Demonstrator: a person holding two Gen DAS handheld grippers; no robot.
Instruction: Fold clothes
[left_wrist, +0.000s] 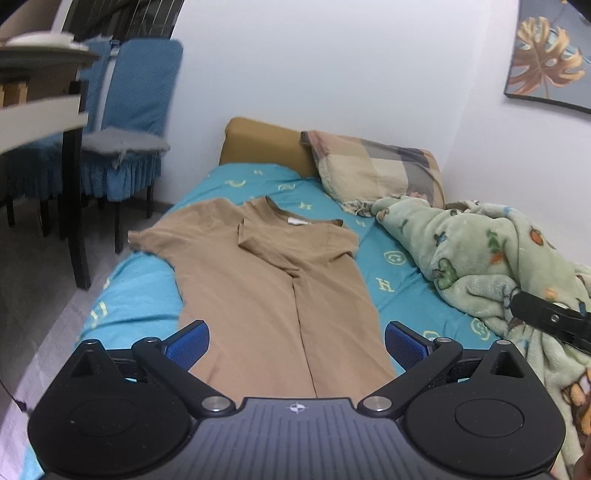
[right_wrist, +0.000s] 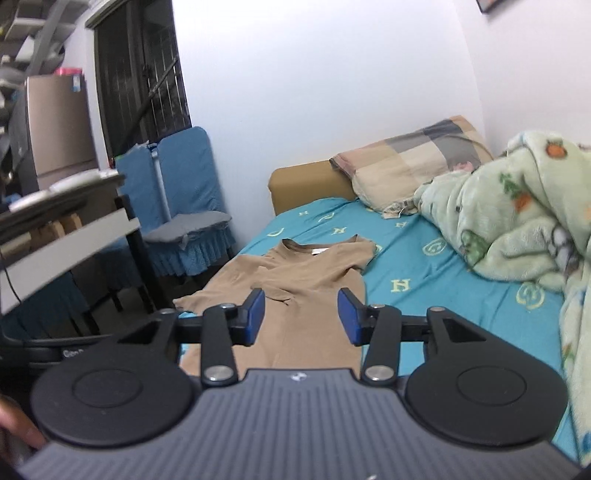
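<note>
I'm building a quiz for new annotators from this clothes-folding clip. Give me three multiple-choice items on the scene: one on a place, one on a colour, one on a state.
1. Where does the tan T-shirt lie?
A. On the blue chair
B. On the turquoise bed sheet
C. On the green blanket

2. What colour are the gripper pads?
A. Blue
B. Red
C. White

3. How does the shirt lie?
A. Rolled into a ball
B. Spread out, one side folded over to the middle
C. Hanging from the right gripper

Answers:
1 B: the bed sheet shows around the shirt, with the blanket off to the side.
2 A: blue pads show on both the left gripper and the right gripper.
3 B: a folded edge runs down the middle of the shirt, one sleeve still spread; both grippers are open and empty.
</note>
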